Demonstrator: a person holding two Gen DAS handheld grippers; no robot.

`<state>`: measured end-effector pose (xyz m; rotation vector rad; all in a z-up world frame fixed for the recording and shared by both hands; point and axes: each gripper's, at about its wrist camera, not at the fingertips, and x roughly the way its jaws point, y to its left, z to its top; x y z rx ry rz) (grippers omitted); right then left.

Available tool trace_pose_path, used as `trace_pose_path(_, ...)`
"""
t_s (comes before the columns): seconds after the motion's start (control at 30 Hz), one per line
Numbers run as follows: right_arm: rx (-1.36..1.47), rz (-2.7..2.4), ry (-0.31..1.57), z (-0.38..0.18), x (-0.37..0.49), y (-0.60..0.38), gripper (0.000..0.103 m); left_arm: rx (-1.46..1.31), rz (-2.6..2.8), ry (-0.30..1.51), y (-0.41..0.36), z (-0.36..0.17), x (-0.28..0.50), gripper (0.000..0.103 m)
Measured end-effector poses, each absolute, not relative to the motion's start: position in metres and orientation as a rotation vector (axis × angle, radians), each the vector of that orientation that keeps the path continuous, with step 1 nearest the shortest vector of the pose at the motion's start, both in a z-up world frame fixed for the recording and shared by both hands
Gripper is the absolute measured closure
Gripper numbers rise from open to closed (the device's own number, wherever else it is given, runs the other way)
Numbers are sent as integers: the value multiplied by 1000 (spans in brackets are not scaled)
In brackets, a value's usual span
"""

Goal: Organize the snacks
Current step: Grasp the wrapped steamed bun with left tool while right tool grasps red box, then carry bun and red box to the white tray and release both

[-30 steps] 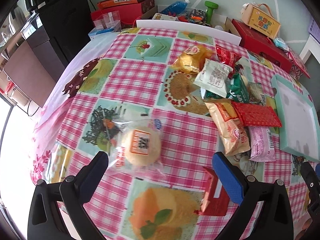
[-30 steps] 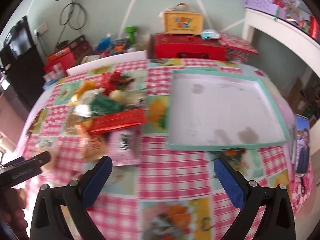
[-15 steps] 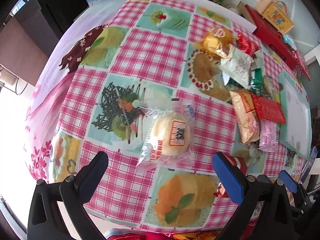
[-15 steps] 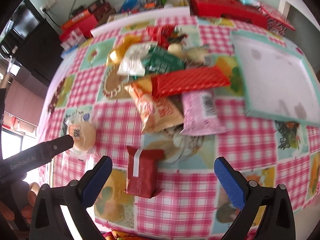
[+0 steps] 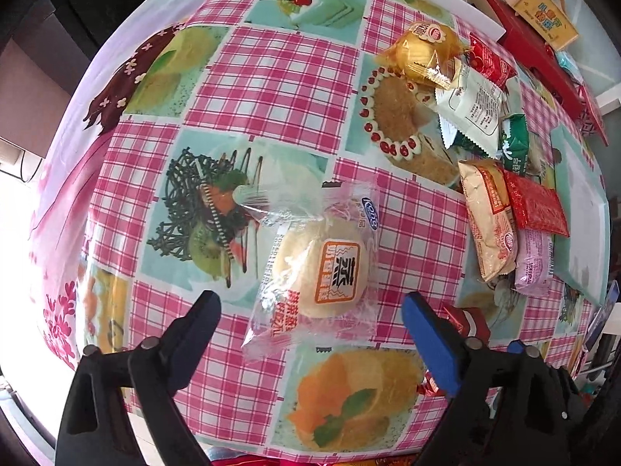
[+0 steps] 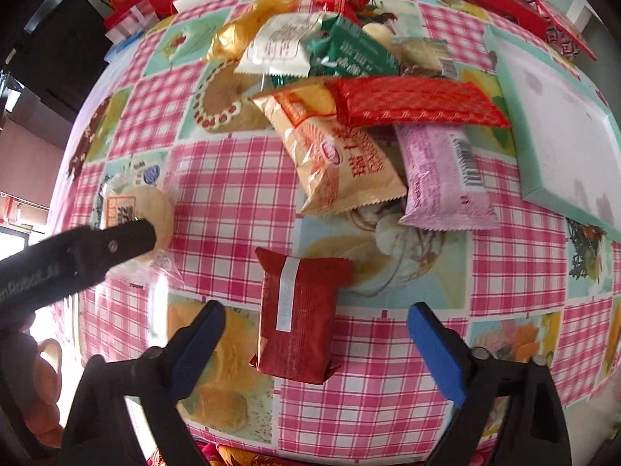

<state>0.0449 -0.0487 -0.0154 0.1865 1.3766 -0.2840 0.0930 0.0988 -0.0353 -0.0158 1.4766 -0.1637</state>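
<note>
With your left gripper (image 5: 310,320) spread wide just short of the wrapped bun (image 5: 324,272), close gently across its soft middle, avoiding the slippery film edges.

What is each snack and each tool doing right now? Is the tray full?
Left tool: open, around the bun packet, not squeezing.
Right tool: open, around the dark red packet.
Bun packet: sealed, lying flat on the tablecloth.
Dark red packet: sealed, lying flat, apart from the pile.
Snack pile: packets overlapping each other.
Tray: no snacks in it.
</note>
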Motion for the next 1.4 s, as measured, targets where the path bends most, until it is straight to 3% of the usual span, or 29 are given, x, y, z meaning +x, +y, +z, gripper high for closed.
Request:
trace_pose_path(0.07, 195, -276, 1387, -21, 44, -45, 13, -16, -173, 1479, 96, -38, 95, 17)
trace_pose_path(0.13, 201, -263, 1392, -28, 41, -39, 23, -15, -176, 1483, 91, -43, 98, 19)
trace_pose_path(0.2, 202, -265, 1394, -36, 40, -34, 26, -14, -178, 1486, 87, -47, 100, 20)
trace_pose_path(0.3, 221, -269, 1400, -47, 38, -28, 48, -12, -175, 1493, 83, -54, 104, 36)
trace_pose_path(0.33, 221, -269, 1400, -47, 38, -28, 54, -18, -178, 1498, 82, -57, 104, 36)
trace_pose_path(0.43, 228, -265, 1401, -60, 40, -29, 58, -19, -186, 1496, 82, -61, 104, 40)
trace_pose_path(0.63, 239, -274, 1377, -63, 33, -37, 61, -20, -186, 1477, 83, -59, 100, 48)
trace_pose_path(0.93, 258, -271, 1282, -33, 19, -66, 61, -112, -222, 1427, 72, -43, 88, 51)
trace_pose_path(1.4, 317, -363, 1086, 57, 25, -164, 61, -152, -389, 1215, -8, 48, 104, 51)
